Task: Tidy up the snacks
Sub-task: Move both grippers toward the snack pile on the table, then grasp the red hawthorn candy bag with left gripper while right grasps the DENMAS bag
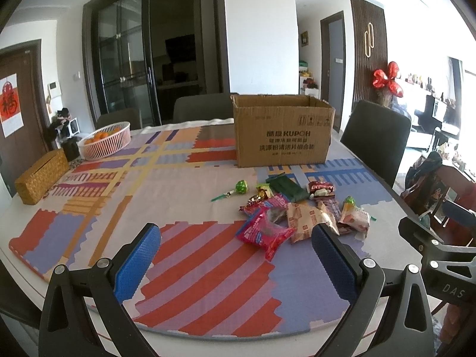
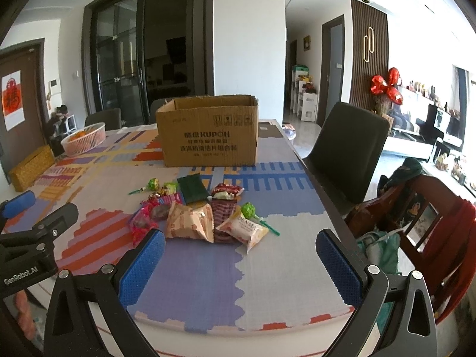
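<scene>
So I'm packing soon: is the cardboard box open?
Open: the cardboard box stands upright with its top uncovered. Its contents are hidden.

We're in a home dining room: ahead, a table (image 1: 193, 196) under patterned cloth with chairs (image 2: 348, 148) round it, a fruit basket (image 1: 105, 139) far left, a piano (image 2: 440, 128) off right.

Lying across the table: a patchwork tablecloth (image 1: 184, 196) in red, purple, blue and yellow. Sitting at its far left edge: a woven rectangular box (image 1: 41, 175), with a pink basket (image 1: 105, 140) holding oranges (image 1: 99, 135) just beyond. Standing around the table: dark chairs (image 2: 346, 151). Hanging on the brown door: a red paper decoration (image 1: 9, 104). Showing by the slatted wall: red balloons (image 2: 386, 86).
</scene>
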The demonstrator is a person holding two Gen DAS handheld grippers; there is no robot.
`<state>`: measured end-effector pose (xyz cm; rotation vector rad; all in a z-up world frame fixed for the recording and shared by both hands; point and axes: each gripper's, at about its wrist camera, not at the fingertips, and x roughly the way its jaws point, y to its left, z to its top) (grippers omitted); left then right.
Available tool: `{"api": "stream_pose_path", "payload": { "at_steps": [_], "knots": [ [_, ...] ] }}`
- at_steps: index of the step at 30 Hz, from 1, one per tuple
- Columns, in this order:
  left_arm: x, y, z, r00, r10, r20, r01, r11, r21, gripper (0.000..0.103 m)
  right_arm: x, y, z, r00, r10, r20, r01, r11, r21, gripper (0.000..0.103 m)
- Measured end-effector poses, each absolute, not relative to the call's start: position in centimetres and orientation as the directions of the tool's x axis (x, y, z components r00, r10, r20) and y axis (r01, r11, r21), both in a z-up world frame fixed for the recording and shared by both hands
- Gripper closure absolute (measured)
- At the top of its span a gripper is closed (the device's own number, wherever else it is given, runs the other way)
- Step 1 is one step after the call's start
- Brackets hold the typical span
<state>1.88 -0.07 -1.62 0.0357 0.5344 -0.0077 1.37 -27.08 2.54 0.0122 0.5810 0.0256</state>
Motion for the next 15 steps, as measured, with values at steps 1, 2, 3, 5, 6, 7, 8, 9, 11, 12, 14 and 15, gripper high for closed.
{"api": "stream_pose_path", "payload": {
  "at_steps": [1,2,3,5,6,7,8,9,11,12,14,15],
  "knots": [
    [2.1,-0.1,-1.8,0.857,0.001,-0.516,0.017,0.999,0.031,0.0,1.9,-27.1,2.5,0.832,0.029,-0.554,-0.021,1.0,0.02,0.0],
    [2.3,-0.1,-1.9,0.855,-0.001,-0.519,0.02,0.999,0.031,0.0,2.1,-27.2,2.3,0.828,0.029,-0.56,-0.021,1.0,0.02,0.0],
    [2.7,-0.1,-2.1,0.85,-0.005,-0.528,0.023,0.999,0.027,0.0,2.4,-27.2,2.1,0.824,0.027,-0.565,-0.021,1.0,0.017,0.0],
    [3.2,0.0,-2.4,0.844,-0.003,-0.536,0.021,0.999,0.027,0.0,2.9,-27.1,1.8,0.818,0.018,-0.574,-0.019,1.0,0.005,0.0],
    [3.5,0.0,-2.6,0.842,-0.005,-0.539,0.022,0.999,0.024,0.0,3.2,-27.1,1.5,0.813,0.016,-0.582,-0.02,1.0,-0.001,0.0],
    [3.9,0.0,-2.8,0.834,-0.015,-0.552,0.021,1.0,0.003,0.0,3.5,-27.0,1.4,0.809,0.017,-0.587,-0.024,1.0,-0.004,0.0],
    [4.3,0.0,-3.0,0.828,-0.017,-0.56,0.019,1.0,-0.002,0.0,3.8,-27.1,1.1,0.806,0.016,-0.592,-0.025,1.0,-0.007,0.0],
    [4.7,0.0,-3.2,0.824,-0.019,-0.567,0.017,1.0,-0.009,0.0,4.1,-27.0,1.0,0.801,0.012,-0.598,-0.024,1.0,-0.012,0.0],
    [5.3,0.0,-3.6,0.818,-0.018,-0.574,0.008,1.0,-0.02,0.0,4.8,-27.0,0.6,0.791,0.011,-0.611,-0.025,1.0,-0.016,0.0],
    [5.5,0.0,-3.8,0.813,-0.014,-0.582,0.0,1.0,-0.025,0.0,5.1,-27.1,0.3,0.785,0.013,-0.619,-0.027,1.0,-0.014,0.0],
    [6.3,-0.1,-4.2,0.8,-0.006,-0.6,-0.016,0.999,-0.032,0.0,5.9,-27.0,-0.2,0.776,0.013,-0.631,-0.031,0.999,-0.017,0.0],
    [6.6,-0.1,-4.2,0.797,-0.011,-0.604,-0.018,0.999,-0.041,0.0,6.3,-27.0,-0.4,0.771,0.012,-0.637,-0.032,0.999,-0.02,0.0]
  ]
}}
